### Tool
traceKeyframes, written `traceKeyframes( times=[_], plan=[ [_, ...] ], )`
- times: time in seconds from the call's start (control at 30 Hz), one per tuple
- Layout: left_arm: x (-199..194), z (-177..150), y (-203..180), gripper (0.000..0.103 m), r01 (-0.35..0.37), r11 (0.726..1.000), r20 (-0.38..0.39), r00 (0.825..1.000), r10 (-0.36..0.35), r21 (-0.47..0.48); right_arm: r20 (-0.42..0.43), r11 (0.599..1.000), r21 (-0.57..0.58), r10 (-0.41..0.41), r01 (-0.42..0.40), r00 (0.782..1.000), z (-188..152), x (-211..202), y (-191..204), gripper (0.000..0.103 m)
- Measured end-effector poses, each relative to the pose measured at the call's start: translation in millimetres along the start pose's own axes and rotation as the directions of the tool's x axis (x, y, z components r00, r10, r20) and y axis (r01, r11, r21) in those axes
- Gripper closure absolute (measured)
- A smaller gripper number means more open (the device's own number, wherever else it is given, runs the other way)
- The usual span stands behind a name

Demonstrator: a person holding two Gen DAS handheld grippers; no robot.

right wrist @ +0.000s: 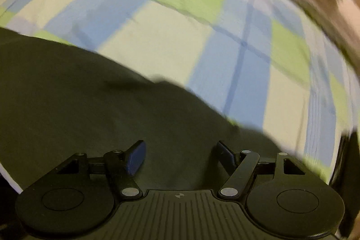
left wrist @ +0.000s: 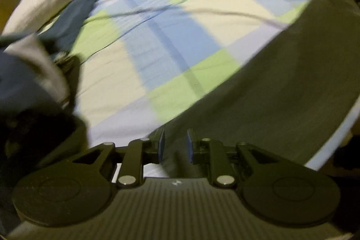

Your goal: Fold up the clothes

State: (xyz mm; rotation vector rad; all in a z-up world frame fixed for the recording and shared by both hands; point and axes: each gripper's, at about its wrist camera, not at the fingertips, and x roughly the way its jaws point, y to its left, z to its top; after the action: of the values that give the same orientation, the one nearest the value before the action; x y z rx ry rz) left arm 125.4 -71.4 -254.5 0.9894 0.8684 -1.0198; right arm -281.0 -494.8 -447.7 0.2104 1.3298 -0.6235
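Folding barely begun: dark garment (right wrist: 90, 105) lies spread on checked bedsheet (right wrist: 157, 37), left gripper (left wrist: 175, 145) fingers narrowed, grasp uncertain, right gripper (right wrist: 180, 156) fingers released above garment.

Checked sheet (right wrist: 157, 48) lies open beyond dark garment (right wrist: 78, 93).
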Motion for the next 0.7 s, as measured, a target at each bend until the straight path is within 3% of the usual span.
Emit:
traceKeyframes(
  times=[0.1, 0.2, 0.27, 0.5, 0.6, 0.7],
  plan=[
    [2, 25, -46, 0.087, 0.071, 0.993, 0.017, 0.997, -0.073, 0.09, -0.092, 0.996, 0.083, 0.015, -0.008, 0.996, -26, 18, -35, 0.031],
    [-2, 56, -101, 0.086, 0.144, 0.969, 0.051, 0.986, -0.157, 0.201, -0.094, 0.962, 0.255, 0.127, -0.099, 0.988, -54, 26, -77, 0.028],
    [-6, 77, -137, 0.086, 0.182, 0.945, 0.081, 0.974, -0.211, 0.271, -0.069, 0.964, 0.243, 0.125, -0.105, 0.99, -62, 18, -81, 0.028],
    [1, 173, -244, 0.068, 0.29, 0.85, 0.142, 0.912, -0.385, 0.44, 0.094, 0.947, 0.301, 0.086, -0.111, 0.992, -106, -46, -126, 0.028],
    [13, 216, -275, 0.062, 0.307, 0.823, 0.155, 0.893, -0.422, 0.478, 0.113, 0.964, 0.257, 0.035, -0.063, 0.993, -116, -61, -160, 0.028],
    [32, 251, -294, 0.058, 0.329, 0.808, 0.141, 0.885, -0.445, 0.488, 0.143, 0.985, 0.155, 0.053, -0.075, 0.988, -115, -56, -197, 0.028]
  ],
)
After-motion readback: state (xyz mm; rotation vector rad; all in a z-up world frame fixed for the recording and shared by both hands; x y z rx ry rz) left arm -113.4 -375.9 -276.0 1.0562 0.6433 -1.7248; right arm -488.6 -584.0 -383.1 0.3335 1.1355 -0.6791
